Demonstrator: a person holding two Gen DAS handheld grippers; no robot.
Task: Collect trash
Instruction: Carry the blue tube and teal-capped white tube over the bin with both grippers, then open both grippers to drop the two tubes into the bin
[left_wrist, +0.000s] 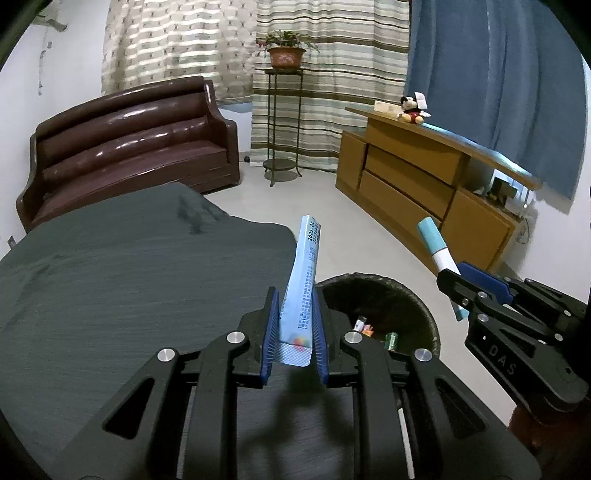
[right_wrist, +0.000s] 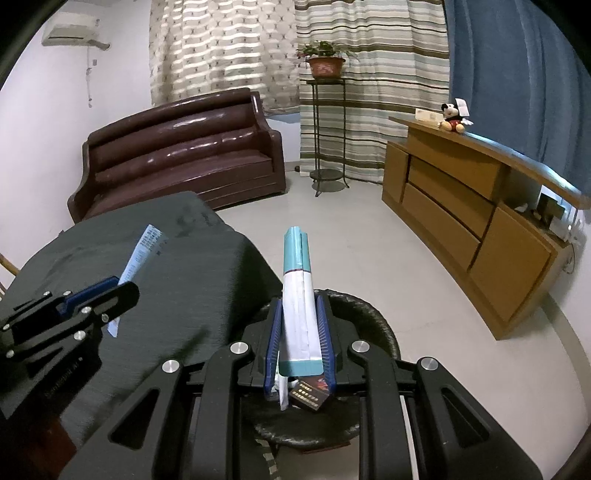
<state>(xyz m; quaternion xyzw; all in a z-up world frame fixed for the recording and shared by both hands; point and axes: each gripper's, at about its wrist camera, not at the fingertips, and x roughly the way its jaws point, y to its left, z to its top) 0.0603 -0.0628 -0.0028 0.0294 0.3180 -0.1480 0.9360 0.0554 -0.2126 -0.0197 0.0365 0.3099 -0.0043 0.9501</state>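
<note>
My left gripper (left_wrist: 294, 325) is shut on a flat light-blue wrapper (left_wrist: 303, 280) with printed dates, which sticks up between the blue pads. It hangs over the edge of the grey-covered table (left_wrist: 122, 280), right beside a dark round trash bin (left_wrist: 417, 306) with several bits of litter inside. My right gripper (right_wrist: 301, 332) is shut on a white and teal carton (right_wrist: 297, 295), directly above the same bin (right_wrist: 373, 317). In the left wrist view the right gripper (left_wrist: 458, 288) and its carton (left_wrist: 437, 245) show at the right. The left gripper (right_wrist: 107, 299) and wrapper (right_wrist: 142, 254) appear at the left of the right wrist view.
A brown leather sofa (left_wrist: 129, 140) stands behind the table. A wooden cabinet (left_wrist: 424, 184) with a plush toy (left_wrist: 412, 109) lines the right wall. A metal plant stand (left_wrist: 282, 122) with a potted plant stands before striped curtains. Pale floor lies between them.
</note>
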